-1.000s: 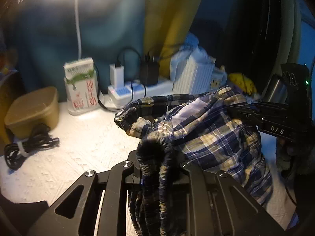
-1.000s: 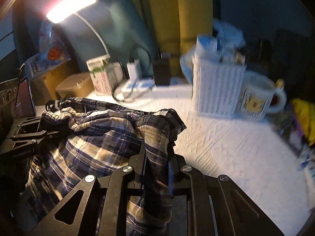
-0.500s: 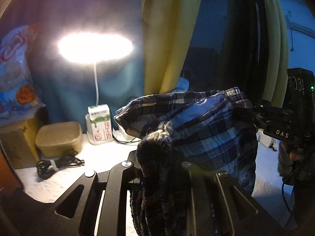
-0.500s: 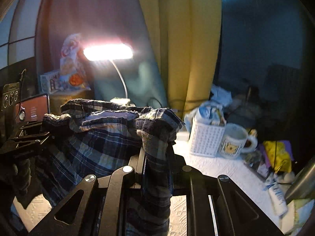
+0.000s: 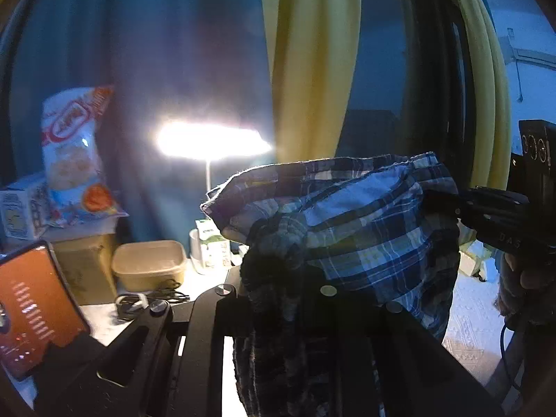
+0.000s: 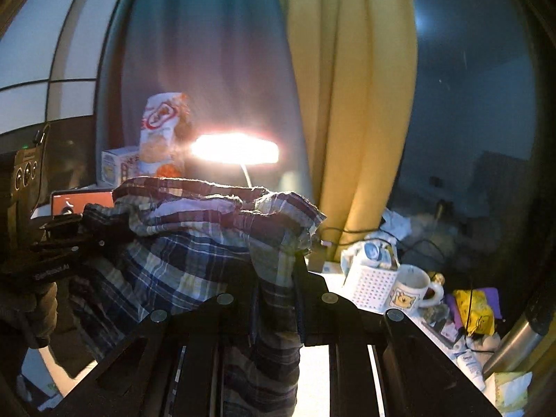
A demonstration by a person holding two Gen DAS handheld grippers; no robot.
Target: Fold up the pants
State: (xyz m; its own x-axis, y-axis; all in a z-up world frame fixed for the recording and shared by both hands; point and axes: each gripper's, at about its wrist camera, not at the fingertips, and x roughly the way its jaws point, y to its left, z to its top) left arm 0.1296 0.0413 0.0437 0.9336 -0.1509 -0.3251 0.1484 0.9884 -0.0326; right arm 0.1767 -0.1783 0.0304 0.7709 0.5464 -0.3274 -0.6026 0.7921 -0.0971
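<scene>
Plaid pants (image 5: 368, 229) hang in the air above the bench (image 5: 465, 316), stretched sideways between the left gripper (image 5: 278, 278) and right gripper (image 6: 274, 278), each pinching one end, legs dangling below.

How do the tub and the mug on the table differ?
The tub is tan, low and rectangular; the mug is white, taller and round, with a handle and a yellow picture. The tub sits left of the lamp beside a coil of black cable; the mug stands right of it, against a white perforated basket. Both stand upright.
</scene>
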